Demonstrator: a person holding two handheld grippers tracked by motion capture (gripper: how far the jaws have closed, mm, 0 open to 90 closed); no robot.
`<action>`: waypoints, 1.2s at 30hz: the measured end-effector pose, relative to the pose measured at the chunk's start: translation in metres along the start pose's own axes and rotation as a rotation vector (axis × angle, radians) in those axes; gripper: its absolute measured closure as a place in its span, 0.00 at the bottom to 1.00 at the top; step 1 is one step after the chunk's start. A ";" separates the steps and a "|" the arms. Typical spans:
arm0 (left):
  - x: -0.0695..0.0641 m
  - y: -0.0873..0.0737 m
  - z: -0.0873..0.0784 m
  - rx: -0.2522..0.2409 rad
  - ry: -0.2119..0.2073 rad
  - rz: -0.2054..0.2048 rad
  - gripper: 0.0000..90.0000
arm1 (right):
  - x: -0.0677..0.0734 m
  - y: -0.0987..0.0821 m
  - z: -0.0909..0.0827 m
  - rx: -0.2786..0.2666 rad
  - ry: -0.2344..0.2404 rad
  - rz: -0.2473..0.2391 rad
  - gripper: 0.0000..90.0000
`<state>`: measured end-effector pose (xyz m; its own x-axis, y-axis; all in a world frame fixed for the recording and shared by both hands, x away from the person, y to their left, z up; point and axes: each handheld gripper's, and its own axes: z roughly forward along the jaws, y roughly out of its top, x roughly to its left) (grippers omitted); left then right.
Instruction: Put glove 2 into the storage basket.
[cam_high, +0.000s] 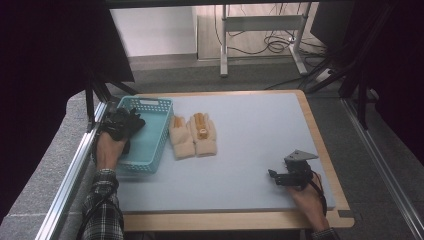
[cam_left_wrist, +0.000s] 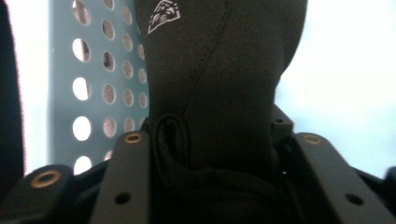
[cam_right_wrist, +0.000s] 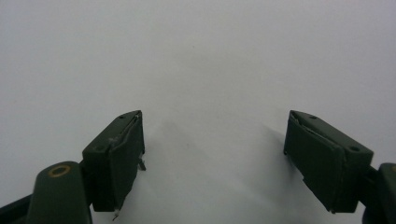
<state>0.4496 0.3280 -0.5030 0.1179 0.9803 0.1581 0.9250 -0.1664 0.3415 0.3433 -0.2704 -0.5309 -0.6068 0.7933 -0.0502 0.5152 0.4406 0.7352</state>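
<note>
My left gripper (cam_high: 124, 124) hangs over the left side of a light blue basket (cam_high: 150, 150). A black glove (cam_left_wrist: 219, 70) with a small white logo sits bunched between the jaws of the left gripper (cam_left_wrist: 222, 138), which are shut on it. Behind it is the basket's holed wall (cam_left_wrist: 93, 93). In the high view the black glove (cam_high: 134, 121) shows as a dark bundle at the gripper's tip. A pair of cream gloves (cam_high: 194, 135) with orange stripes lies on the mat just right of the basket. My right gripper (cam_high: 273, 177) rests open near the front right; nothing is between the right gripper's (cam_right_wrist: 212, 119) jaws.
A grey mat (cam_high: 250, 130) covers the wooden table (cam_high: 330, 165). A metal rail (cam_high: 75, 165) runs along the left edge. Behind the table stand a desk frame (cam_high: 260, 30) and loose cables on the floor.
</note>
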 end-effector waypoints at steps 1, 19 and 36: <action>-0.001 0.001 0.003 0.012 0.008 0.011 0.57 | 0.000 0.000 0.000 0.000 0.000 0.000 0.22; 0.002 -0.001 -0.025 -0.067 -0.141 -0.004 0.03 | 0.000 0.000 0.000 0.000 0.000 -0.001 0.22; -0.023 -0.029 -0.066 -0.347 -0.300 0.086 0.01 | 0.000 0.000 0.000 0.003 0.002 0.003 0.22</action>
<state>0.3962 0.3032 -0.4556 0.3356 0.9402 -0.0583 0.7379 -0.2239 0.6367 0.3437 -0.2702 -0.5308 -0.6065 0.7937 -0.0471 0.5187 0.4399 0.7331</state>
